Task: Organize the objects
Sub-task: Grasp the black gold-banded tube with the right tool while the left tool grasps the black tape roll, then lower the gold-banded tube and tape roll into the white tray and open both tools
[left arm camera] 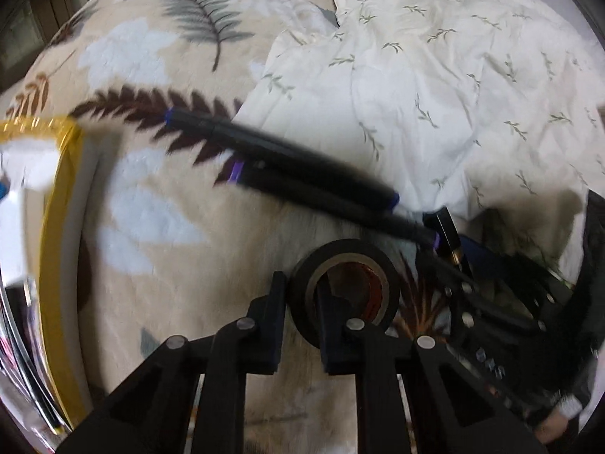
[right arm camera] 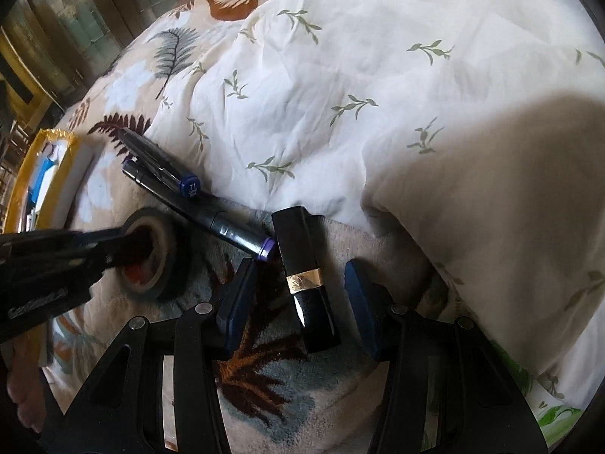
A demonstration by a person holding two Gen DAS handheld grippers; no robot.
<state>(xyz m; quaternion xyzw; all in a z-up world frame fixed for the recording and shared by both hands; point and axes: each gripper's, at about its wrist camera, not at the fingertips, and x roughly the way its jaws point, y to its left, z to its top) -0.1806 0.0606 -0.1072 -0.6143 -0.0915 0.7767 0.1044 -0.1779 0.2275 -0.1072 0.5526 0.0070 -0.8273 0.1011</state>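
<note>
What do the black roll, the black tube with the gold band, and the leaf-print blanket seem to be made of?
Roll: probably matte black vinyl tape on a brown, cardboard-looking core. Tube: glossy hard plastic, judging by its sharp highlights; the band looks like metallic foil. Blanket: soft fleece or plush, with a fuzzy nap.

Quick count from my spot: two black markers, lying side by side, touching; one has blue end caps, other purple. One roll of black tape. One black lipstick tube with gold band. One yellow-rimmed tray at left edge, contents too blurry to count. Two bed covers: one beige leaf-print blanket, one white sheet with small green sprigs. And my own grippers, two: left gripper, right gripper.
</note>
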